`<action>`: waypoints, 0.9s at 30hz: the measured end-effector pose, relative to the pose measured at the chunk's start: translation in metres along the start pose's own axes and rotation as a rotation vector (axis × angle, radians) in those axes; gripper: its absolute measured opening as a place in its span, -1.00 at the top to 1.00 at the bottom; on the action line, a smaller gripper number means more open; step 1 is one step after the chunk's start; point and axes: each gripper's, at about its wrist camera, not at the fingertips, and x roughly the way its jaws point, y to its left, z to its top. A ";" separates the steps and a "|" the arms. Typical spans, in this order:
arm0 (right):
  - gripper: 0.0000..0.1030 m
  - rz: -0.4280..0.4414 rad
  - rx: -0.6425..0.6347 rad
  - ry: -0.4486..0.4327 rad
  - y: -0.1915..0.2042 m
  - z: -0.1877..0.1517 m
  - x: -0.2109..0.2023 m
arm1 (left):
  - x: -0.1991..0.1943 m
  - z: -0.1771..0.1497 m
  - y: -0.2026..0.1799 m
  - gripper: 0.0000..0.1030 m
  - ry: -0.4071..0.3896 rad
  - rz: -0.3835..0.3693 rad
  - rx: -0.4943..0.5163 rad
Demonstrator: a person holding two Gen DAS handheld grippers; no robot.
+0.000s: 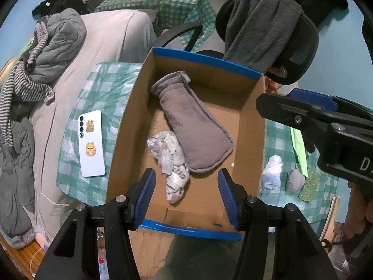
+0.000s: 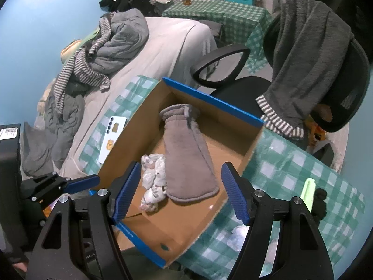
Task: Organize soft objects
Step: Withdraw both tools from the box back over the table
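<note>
Both grippers poised over the cardboard box (image 1: 130, 126), pointing steeply down

Left gripper (image 1: 186, 196) and right gripper (image 2: 180, 191) stand spread, nothing between the pads. Below them, inside the box on the worktop (image 2: 291, 168), a grey quilted mitt (image 1: 193, 126) lies flat, touching a crumpled white cloth (image 1: 170, 158) beside it

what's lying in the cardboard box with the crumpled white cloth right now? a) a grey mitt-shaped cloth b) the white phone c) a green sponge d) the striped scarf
a: the grey mitt-shaped cloth lies on the floor of the cardboard box, partly overlapping the crumpled white cloth; the white phone sits outside on the checked tablecloth.
</note>
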 end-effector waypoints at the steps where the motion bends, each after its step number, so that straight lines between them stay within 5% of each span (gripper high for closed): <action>1: -0.43 -0.002 0.003 -0.002 -0.002 -0.002 -0.002 | -0.001 0.000 -0.002 -0.12 -0.001 -0.001 0.004; 27: -0.43 -0.097 0.187 -0.028 -0.089 -0.059 -0.069 | 0.003 -0.009 -0.098 -0.30 0.027 -0.019 0.213</action>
